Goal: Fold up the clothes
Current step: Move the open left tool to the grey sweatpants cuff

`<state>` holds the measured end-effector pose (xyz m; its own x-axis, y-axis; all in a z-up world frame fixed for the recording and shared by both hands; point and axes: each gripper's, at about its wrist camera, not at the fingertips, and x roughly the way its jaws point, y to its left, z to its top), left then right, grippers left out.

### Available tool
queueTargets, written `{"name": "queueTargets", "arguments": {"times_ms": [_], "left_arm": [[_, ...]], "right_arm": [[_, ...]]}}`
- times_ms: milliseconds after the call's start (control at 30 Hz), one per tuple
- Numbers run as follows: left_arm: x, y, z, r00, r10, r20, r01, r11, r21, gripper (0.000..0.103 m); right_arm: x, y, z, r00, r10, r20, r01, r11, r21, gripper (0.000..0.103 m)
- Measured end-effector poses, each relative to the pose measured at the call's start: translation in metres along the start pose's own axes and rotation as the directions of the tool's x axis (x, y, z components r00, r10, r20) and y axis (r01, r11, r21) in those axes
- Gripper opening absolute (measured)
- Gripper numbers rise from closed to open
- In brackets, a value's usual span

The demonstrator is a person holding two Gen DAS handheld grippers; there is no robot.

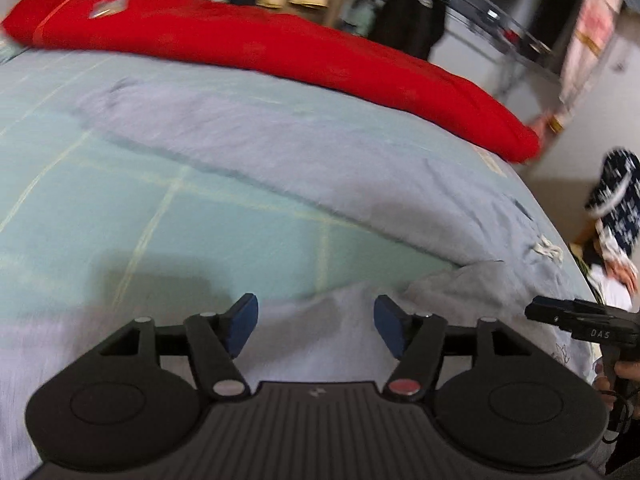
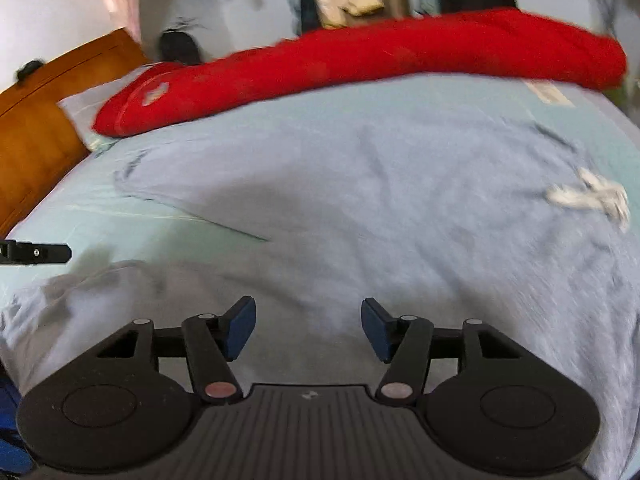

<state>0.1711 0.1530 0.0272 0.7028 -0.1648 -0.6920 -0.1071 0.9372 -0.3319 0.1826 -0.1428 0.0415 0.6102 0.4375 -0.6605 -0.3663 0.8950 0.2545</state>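
A pale blue-grey garment (image 1: pixel 304 148) lies spread over the bed, with a white drawstring (image 1: pixel 546 249) near its right side. In the right wrist view the same garment (image 2: pixel 380 200) fills the middle and its drawstring (image 2: pixel 592 198) lies at the right. My left gripper (image 1: pixel 316 326) hovers open over the garment's near edge, nothing between its blue pads. My right gripper (image 2: pixel 308 326) is open as well, above the grey cloth. The right gripper's black body (image 1: pixel 584 322) shows at the right edge of the left wrist view. One finger of the left gripper (image 2: pixel 36 253) pokes in at the right wrist view's left edge.
A mint checked bedsheet (image 1: pixel 120 184) covers the bed. A red quilt (image 1: pixel 280 48) lies rolled along the far side, also the red quilt (image 2: pixel 360 60). A wooden headboard (image 2: pixel 36 120) stands at the left. A patterned slipper (image 1: pixel 618 200) and floor lie beyond the bed's right edge.
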Motion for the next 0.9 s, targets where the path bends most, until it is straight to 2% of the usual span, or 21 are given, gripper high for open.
{"name": "queueTargets", "arguments": {"times_ms": [167, 267, 367, 500, 600, 800, 900], "left_arm": [[-0.011, 0.007, -0.034, 0.996, 0.073, -0.051, -0.076, 0.995, -0.067, 0.064], [-0.012, 0.005, -0.051, 0.995, 0.066, -0.079, -0.075, 0.992, -0.105, 0.066], [-0.004, 0.005, -0.07, 0.99, 0.098, -0.096, -0.114, 0.978, -0.176, 0.066], [-0.013, 0.002, -0.082, 0.99, 0.128, -0.066, -0.14, 0.957, -0.255, 0.067], [-0.022, -0.003, -0.082, 0.98, 0.192, -0.05, -0.198, 0.94, -0.277, 0.067], [-0.044, -0.01, -0.079, 0.96, 0.279, 0.012, -0.259, 0.905, -0.337, 0.067], [-0.062, -0.005, -0.08, 0.94, 0.337, 0.052, -0.295, 0.881, -0.371, 0.067]], "right_arm": [[-0.003, 0.035, -0.001, 0.996, 0.086, 0.025, -0.083, 0.993, -0.086, 0.066], [-0.001, 0.04, -0.005, 0.99, 0.143, 0.003, -0.141, 0.984, -0.104, 0.067], [-0.001, 0.036, -0.009, 0.986, 0.165, -0.03, -0.168, 0.978, -0.125, 0.068], [0.002, 0.016, -0.015, 0.983, 0.155, -0.095, -0.166, 0.978, -0.127, 0.071], [0.009, -0.001, -0.02, 0.977, 0.149, -0.149, -0.168, 0.979, -0.117, 0.071], [0.011, -0.014, -0.009, 0.954, 0.249, -0.168, -0.266, 0.96, -0.089, 0.072], [0.012, -0.01, 0.005, 0.947, 0.286, -0.146, -0.304, 0.945, -0.119, 0.071]]}}
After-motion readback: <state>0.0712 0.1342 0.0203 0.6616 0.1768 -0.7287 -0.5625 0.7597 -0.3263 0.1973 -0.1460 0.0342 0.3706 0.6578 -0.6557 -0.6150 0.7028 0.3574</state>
